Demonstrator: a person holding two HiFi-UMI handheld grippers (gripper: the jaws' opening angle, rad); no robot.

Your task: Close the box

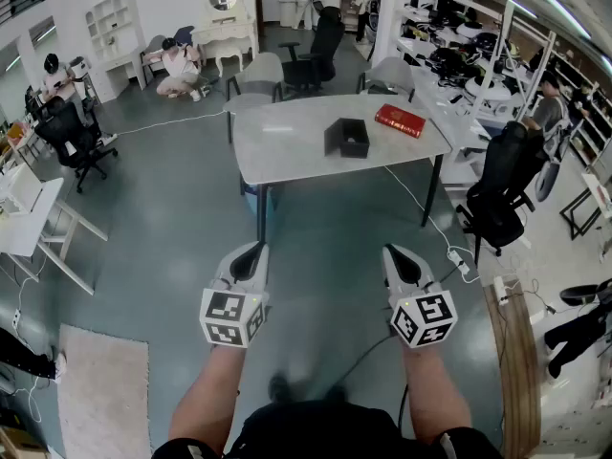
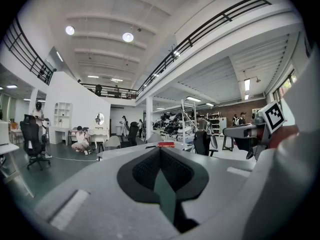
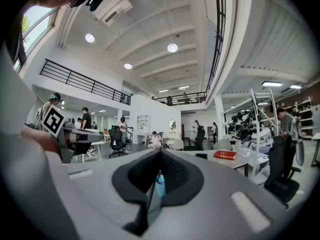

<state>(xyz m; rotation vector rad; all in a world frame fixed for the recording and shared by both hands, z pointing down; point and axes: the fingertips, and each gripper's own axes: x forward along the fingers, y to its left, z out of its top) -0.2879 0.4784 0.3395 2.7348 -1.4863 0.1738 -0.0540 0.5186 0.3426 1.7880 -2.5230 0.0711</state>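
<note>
1. Two handheld grey two-jaw grippers w/ black-and-white marker cubes sit low in the head view. The left gripper (image 1: 253,249) and right gripper (image 1: 397,253) are side by side over the grey-green floor (image 1: 172,247), apart from each other.
2. L fingers: together, tips meeting, nothing btwn them in the left gripper view.
3. R fingers: also together, gripping nothing. A blue bottle-shaped thing (image 3: 160,184) shows thru the slot under the tips in the right gripper view, but it lies beyond the gripper.
4. Task item: small black square box (image 1: 349,138), top open, inside visible. It stands upright on the pale grey rectangular table (image 1: 287,151), approx mid-table, toward the R half.
5. Both grippers are well apart from the box and short of the table's near edge; neither touches it.
6. Flat red book-like item (image 1: 400,120) lies on the same table, near the box on its far R side, not touching it.
7. Black wheeled office chair (image 1: 502,194) stands R of the table; a grey padded chair (image 1: 258,75) stands behind its far L corner.
8. Bkgd: person sitting on the floor (image 1: 177,65) by white furniture, far L.
</note>
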